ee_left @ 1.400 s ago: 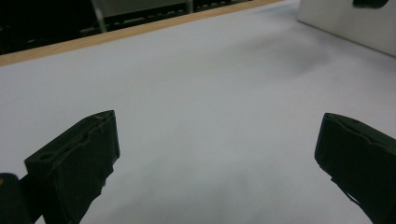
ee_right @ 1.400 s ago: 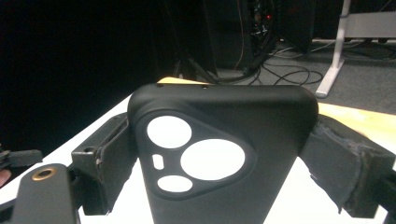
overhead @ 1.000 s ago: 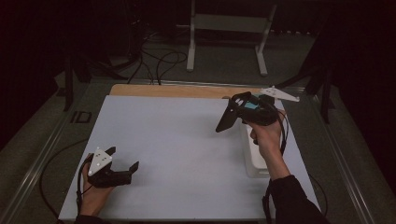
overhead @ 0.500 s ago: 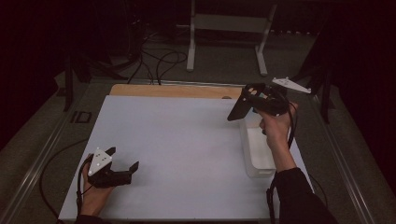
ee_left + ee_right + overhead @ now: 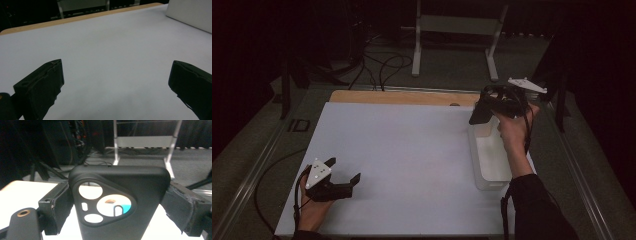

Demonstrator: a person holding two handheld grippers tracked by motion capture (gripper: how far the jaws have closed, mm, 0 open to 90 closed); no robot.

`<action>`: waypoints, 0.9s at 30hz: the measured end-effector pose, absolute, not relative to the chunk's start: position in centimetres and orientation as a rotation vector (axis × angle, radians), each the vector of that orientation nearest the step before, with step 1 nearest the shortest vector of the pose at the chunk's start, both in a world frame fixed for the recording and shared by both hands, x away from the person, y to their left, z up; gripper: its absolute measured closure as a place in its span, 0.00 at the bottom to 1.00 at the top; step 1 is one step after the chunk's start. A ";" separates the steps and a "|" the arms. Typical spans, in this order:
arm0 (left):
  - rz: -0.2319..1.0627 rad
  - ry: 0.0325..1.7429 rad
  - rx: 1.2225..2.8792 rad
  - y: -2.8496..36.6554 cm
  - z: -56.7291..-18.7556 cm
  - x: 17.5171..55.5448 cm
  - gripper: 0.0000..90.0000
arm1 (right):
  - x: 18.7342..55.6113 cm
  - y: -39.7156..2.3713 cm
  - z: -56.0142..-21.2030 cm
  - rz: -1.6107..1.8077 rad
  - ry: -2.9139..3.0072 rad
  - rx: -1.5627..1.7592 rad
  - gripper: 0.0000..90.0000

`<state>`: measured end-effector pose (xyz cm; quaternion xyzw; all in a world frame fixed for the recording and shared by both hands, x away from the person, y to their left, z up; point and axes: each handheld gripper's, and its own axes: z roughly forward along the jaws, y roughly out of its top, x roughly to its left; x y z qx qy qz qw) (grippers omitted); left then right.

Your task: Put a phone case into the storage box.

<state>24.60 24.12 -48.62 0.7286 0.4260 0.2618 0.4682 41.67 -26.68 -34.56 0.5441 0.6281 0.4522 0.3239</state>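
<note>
We see black grippers, the left gripper (image 5: 343, 178) and right gripper (image 5: 479, 114), each topped by a grey three-cornered plate and trailing a black cable, and a dark sleeve (image 5: 537, 210).

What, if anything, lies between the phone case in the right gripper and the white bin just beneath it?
Nothing visible. The right gripper holds the black phone case above the far end of the white bin, and the bin's interior looks bare.

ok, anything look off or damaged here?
Mostly fine. The right gripper holds a black phone case squarely above the white bin. Its jaw padding looks frayed at the edges; the left gripper is open on the table.
</note>
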 end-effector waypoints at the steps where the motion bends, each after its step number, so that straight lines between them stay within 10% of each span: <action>1: 0.643 1.045 1.786 24.1 -48.6 24.6 0.01 | 41.9 -26.8 -34.8 1.162 1.641 1.437 0.16; 27: 0.642 1.047 1.787 24.1 -48.6 24.5 0.01 | 43.3 -27.7 -37.7 1.013 1.661 1.533 0.16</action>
